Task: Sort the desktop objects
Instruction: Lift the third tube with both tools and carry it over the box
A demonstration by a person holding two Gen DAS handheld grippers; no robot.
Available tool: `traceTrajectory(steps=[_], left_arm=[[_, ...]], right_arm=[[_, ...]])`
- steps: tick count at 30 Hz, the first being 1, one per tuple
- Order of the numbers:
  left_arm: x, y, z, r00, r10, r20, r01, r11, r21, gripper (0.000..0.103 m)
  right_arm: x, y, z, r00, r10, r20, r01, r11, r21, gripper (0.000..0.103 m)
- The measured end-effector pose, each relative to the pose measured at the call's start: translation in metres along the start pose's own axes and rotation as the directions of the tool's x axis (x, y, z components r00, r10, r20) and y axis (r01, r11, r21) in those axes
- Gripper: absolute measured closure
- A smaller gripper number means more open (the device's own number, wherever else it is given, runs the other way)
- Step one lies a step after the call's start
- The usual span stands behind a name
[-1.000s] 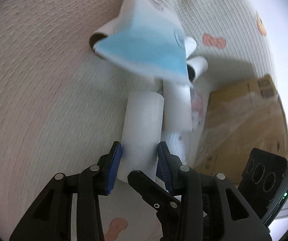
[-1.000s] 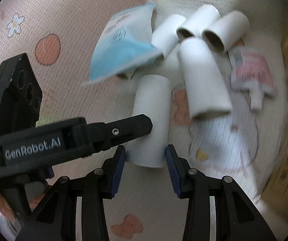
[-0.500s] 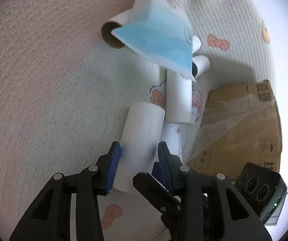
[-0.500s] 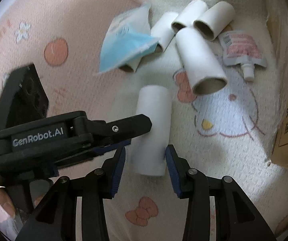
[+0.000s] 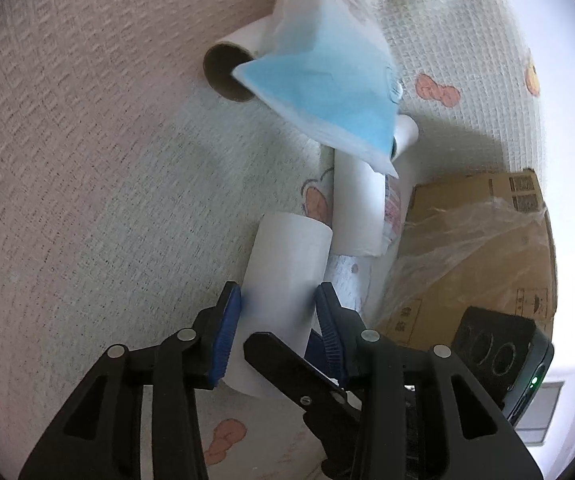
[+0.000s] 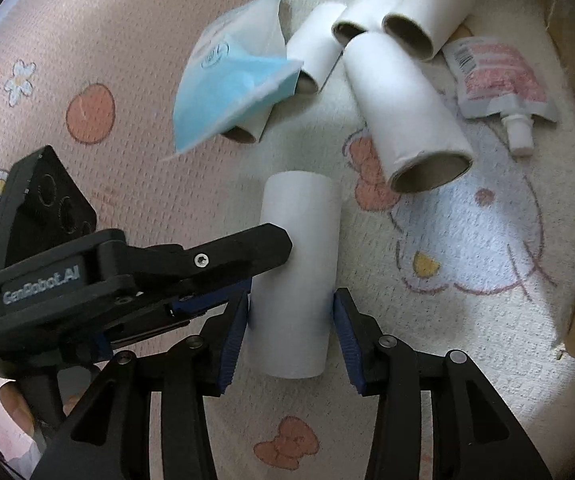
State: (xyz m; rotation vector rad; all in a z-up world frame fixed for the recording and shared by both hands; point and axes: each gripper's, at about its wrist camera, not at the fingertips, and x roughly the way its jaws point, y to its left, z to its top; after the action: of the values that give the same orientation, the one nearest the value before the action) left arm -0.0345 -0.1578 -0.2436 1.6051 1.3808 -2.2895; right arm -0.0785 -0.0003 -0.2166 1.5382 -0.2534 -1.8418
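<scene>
Both our grippers, left and right, have drawn back from the pile, jaws clamped on one tube lifted over the mat. That tube is now separated; the other tubes, mask and pouch still need sorting.

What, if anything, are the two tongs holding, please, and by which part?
Both tongs, left and right, grip the same white cardboard tube, pinching its curved sides near the end closer to the cameras.

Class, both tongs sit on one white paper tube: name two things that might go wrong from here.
1. Both tongs, left and right, clamp the same white tube; pulling apart may crush it.
2. The blue packet rests loosely on the other tubes; a bump may topple it.
</scene>
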Motion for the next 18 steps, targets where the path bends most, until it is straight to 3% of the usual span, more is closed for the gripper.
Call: traceTrajectory(steps=[8,11,18], left_arm=[[-0.022,-0.047,-0.015,0.991,0.079,0.105,-0.102,0.966,0.239,0.062],[-0.034,-0.068,-0.017,0.986,0.078,0.148,-0.119,0.948,0.295,0.062],[-0.065,-0.106,-0.013,0.976,0.017,0.215,-0.097,0.926,0.366,0.062]], right_arm=[[-0.018,0.016,0.01,0.999,-0.006,0.042,0.008,0.999,-0.052,0.06],[-0.034,0.025,0.018,0.996,-0.023,0.084,0.03,0.996,-0.088,0.06],[-0.082,0.036,0.033,0.977,0.022,0.214,0.0,0.995,-0.102,0.06]])
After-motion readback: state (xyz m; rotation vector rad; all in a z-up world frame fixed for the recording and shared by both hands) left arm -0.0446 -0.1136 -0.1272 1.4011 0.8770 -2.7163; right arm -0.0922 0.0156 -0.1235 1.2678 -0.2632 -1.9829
